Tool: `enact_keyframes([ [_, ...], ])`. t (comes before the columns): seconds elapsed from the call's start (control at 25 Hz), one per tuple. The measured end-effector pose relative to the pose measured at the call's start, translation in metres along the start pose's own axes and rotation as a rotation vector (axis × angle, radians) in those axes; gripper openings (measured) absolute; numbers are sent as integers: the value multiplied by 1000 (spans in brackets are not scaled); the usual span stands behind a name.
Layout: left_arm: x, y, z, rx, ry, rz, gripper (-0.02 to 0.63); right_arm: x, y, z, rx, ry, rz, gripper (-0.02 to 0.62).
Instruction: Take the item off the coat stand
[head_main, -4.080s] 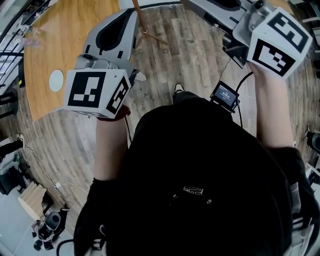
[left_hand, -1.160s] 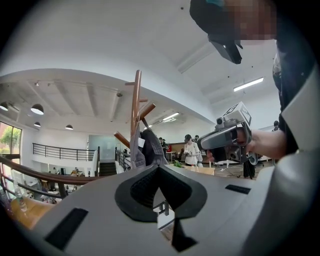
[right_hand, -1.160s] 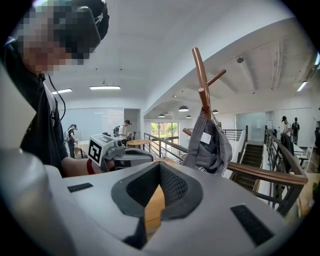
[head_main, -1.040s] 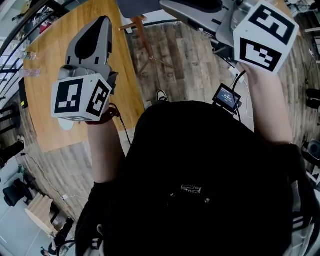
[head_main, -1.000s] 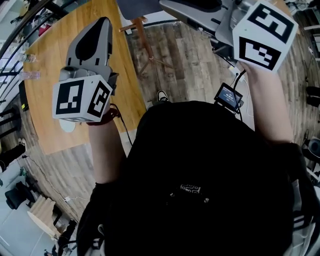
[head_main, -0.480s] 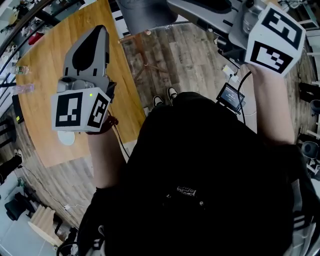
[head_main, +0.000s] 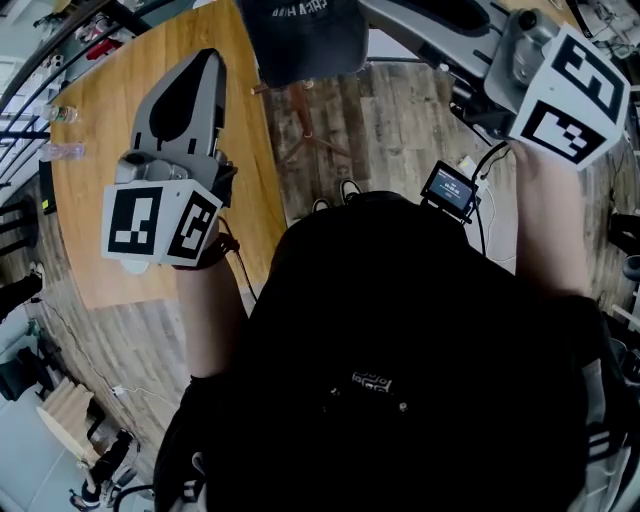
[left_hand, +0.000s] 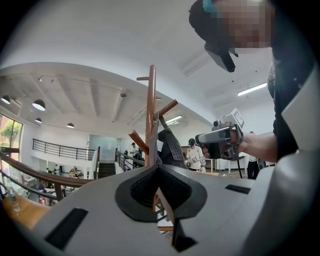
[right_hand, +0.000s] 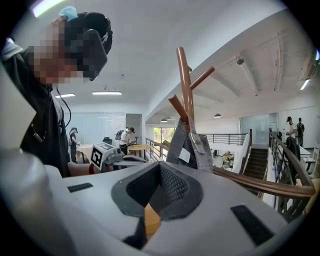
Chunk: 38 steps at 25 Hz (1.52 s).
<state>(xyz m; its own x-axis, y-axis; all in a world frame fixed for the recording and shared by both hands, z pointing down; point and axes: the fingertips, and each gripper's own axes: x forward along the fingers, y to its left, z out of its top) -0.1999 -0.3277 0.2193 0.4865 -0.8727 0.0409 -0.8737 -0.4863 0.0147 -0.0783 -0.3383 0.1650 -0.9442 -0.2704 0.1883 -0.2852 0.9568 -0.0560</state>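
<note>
A dark grey cap (head_main: 300, 35) with white lettering hangs on the wooden coat stand (left_hand: 151, 115), whose pole and feet (head_main: 300, 110) show under it in the head view. The cap (left_hand: 172, 147) hangs from a peg just past my left gripper (left_hand: 160, 169), which is shut and empty. The left gripper (head_main: 205, 60) stands left of the cap, over the table. My right gripper (right_hand: 160, 169) is also shut and empty, pointing at the cap (right_hand: 192, 142) from the other side. Its marker cube (head_main: 570, 100) is at the top right. Neither gripper touches the cap.
A round wooden table (head_main: 100, 150) lies under the left gripper, with bottles (head_main: 60, 150) near its far edge. A small screen (head_main: 450, 188) hangs at my waist. A wooden handrail (right_hand: 260, 185) runs behind the stand. People stand in the background (left_hand: 194, 155).
Both grippers have moved closer to the stand. The cap, cut off by the head view's top edge before, now shows whole between them. The jaws stay shut.
</note>
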Motion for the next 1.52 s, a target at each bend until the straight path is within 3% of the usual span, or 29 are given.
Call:
enact_keyframes([
  [0.56, 1, -34, 23, 51, 10, -25, 6, -27, 10, 1, -14, -47, 27, 18],
  [1.0, 0, -42, 24, 54, 7, -15, 8, -31, -1, -4, -35, -80, -69, 20],
  [1.12, 3, -47, 22, 53, 11, -33, 119, -32, -6, -5, -31, -81, -105, 35],
  [1.16, 4, -49, 21, 52, 13, -38, 151, -32, -8, -4, -28, -78, -115, 89],
  [1.36, 6, -48, 21, 45, 18, -36, 238, -32, -18, -2, -13, -80, -163, 201],
  [1.52, 8, -48, 21, 47, 22, -35, 271, -31, -20, -3, -9, -79, -159, 215],
])
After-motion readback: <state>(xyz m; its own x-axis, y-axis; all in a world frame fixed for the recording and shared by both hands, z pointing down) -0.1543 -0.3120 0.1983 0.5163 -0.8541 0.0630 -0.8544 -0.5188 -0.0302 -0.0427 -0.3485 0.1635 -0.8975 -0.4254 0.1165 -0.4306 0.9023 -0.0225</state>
